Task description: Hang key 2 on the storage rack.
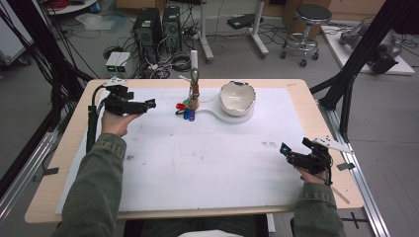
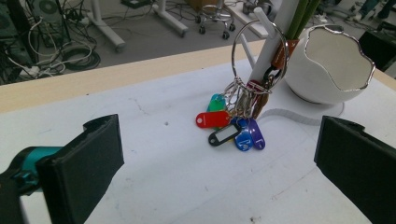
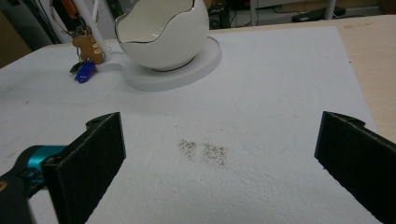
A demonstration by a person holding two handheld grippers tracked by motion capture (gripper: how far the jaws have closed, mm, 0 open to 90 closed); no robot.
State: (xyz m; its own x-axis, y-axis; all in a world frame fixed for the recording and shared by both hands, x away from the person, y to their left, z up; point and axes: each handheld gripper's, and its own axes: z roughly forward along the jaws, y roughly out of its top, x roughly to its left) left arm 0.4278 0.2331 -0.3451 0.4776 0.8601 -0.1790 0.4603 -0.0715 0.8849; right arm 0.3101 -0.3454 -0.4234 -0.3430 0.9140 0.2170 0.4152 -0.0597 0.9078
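A bunch of keys with coloured tags hangs by a large metal ring from a white upright stand; the tags rest on the white mat. Beside it a white egg-shaped bowl with a jagged rim sits on a round white base. My left gripper hovers open at the mat's far left, jaws pointing toward the keys. At the near right, my right gripper is open over bare mat, well short of the bowl.
The white mat covers a wooden table. A dark smudge marks the mat between the right jaws. Beyond the table stand computer towers, cables, a stool and black frame posts.
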